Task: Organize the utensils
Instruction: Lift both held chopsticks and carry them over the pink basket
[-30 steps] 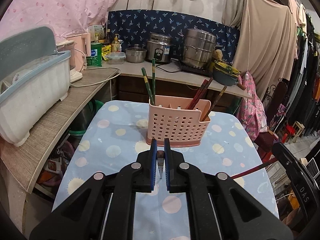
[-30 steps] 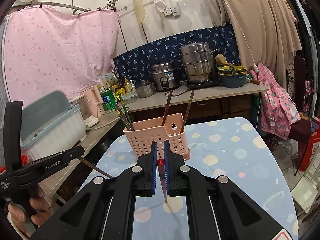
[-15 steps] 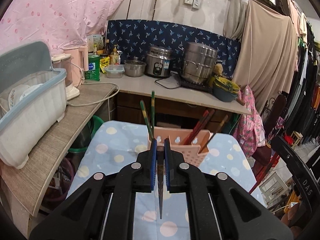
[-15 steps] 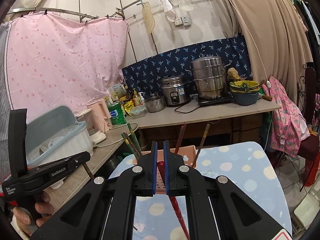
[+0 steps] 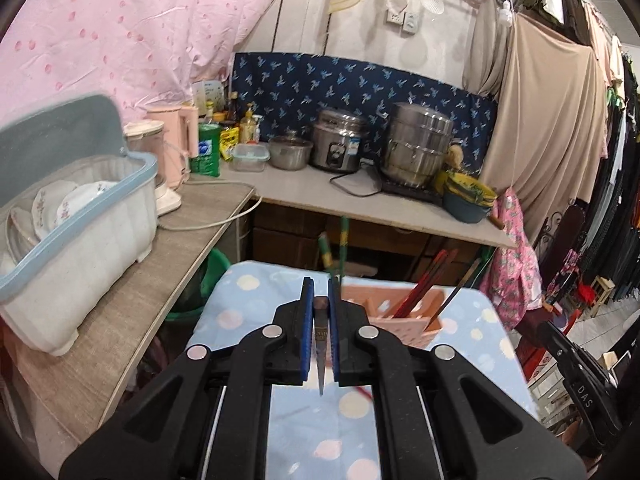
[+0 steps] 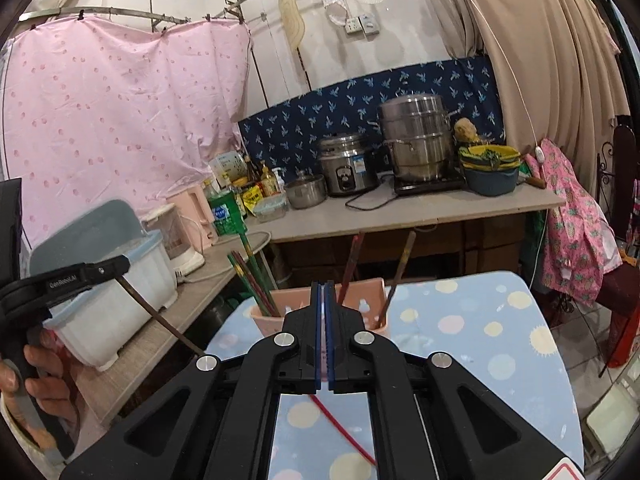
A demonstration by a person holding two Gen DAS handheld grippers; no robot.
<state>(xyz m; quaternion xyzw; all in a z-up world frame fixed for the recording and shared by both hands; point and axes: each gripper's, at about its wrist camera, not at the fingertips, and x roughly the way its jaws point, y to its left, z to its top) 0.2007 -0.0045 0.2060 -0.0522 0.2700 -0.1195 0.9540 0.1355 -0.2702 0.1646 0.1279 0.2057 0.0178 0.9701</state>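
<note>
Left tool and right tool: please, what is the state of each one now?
Left tool: closed on a dark chopstick.
Right tool: closed on a red chopstick.

Both grippers now sit higher and farther back from the pink utensil holder [image 5: 394, 318]. The left gripper [image 5: 319, 312] lifts its dark chopstick [image 5: 320, 344] clear of the table, and the right gripper [image 6: 322, 312] raises its red chopstick [image 6: 340, 426].

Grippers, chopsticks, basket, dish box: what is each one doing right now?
Left gripper: shut on a brown chopstick.
Right gripper: shut on a red chopstick.
Pink basket: upright on the table, chopsticks standing in it.
Dish box: lid up, plates inside.
</note>
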